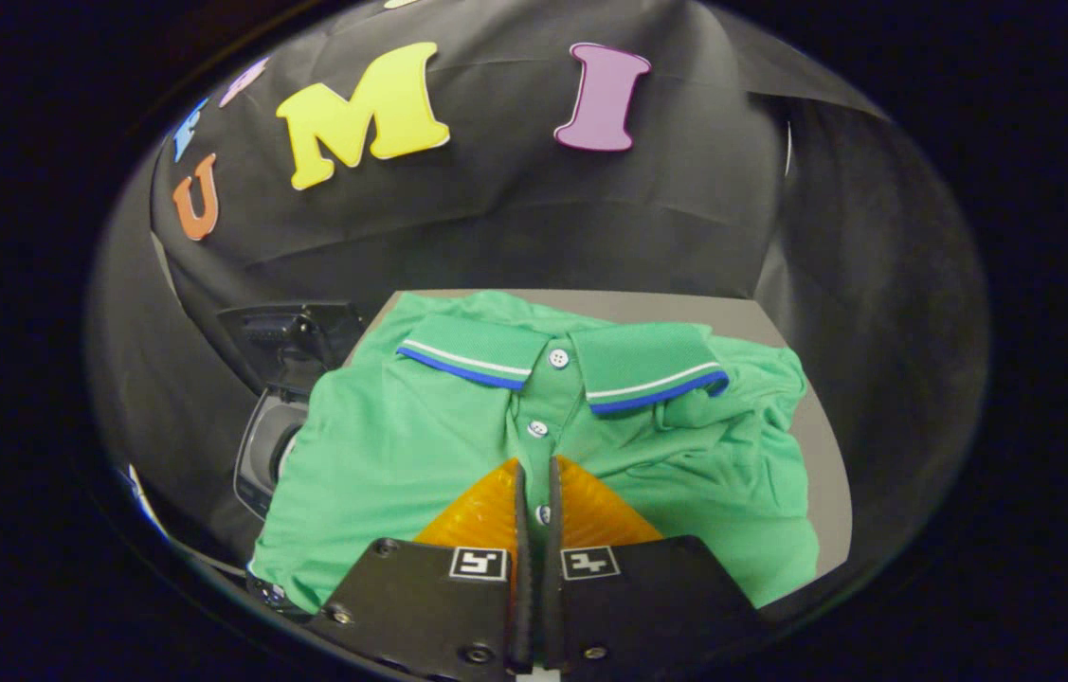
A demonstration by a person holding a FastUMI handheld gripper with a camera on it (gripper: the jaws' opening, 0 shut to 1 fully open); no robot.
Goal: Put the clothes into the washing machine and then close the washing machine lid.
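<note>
Nearly closed, my hand-held gripper pinches the button strip of a green polo shirt between its fingers. Spread over the grey surface, the shirt has a blue-and-white-edged collar and small white buttons. Beside its left sleeve sits the washing machine, lid raised.

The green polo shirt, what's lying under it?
The green polo shirt lies on a grey table, bare behind its collar. Its left edge overlaps the washing machine. The gripper is nearly closed around its button placket. Anything beneath stays covered.
</note>
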